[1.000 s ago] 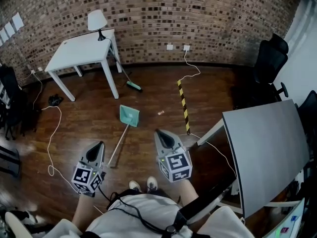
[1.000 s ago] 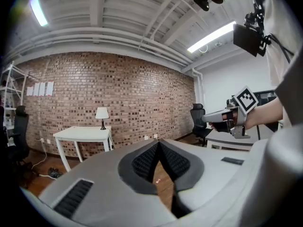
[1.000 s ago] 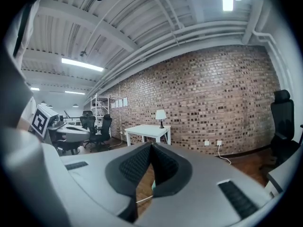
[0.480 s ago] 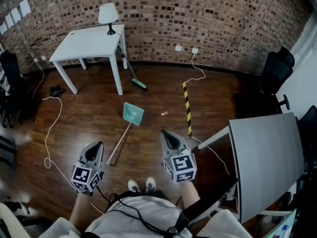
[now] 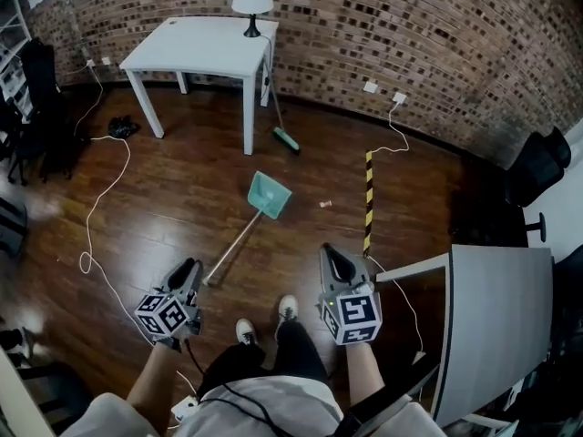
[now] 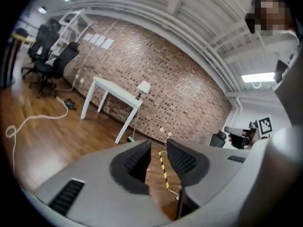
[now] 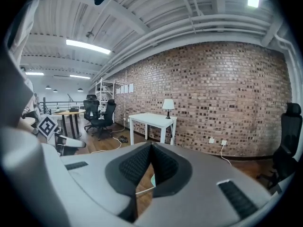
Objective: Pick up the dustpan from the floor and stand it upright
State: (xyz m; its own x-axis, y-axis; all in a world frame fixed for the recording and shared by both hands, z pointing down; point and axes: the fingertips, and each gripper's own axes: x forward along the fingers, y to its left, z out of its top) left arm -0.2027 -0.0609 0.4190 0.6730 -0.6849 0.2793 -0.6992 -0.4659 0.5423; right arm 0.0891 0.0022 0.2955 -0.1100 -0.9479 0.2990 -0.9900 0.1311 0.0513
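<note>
Left tool point(image 5: 187, 271), at the lower left of the frame, has just been opening; its jaws stand apart with nothing between them. Right tool point(image 5: 335, 257), lower centre, has its jaws together, empty. Beyond them the teal dustpan point(image 5: 270, 195) lies flat on the wooden floor point(image 5: 164, 208) mid-frame, its handle running toward the left tool. Farther up, a broom point(image 5: 285, 140) stands beside the white bench point(image 5: 205, 44).

You face a teal dustpan point(image 5: 270, 194) with a pale handle on a dark brown wood floor point(image 5: 182, 180). You also see yellow-and-black striped tape point(image 5: 369, 198), a white table point(image 5: 205, 44) and a red-brown brick wall point(image 5: 410, 35).
</note>
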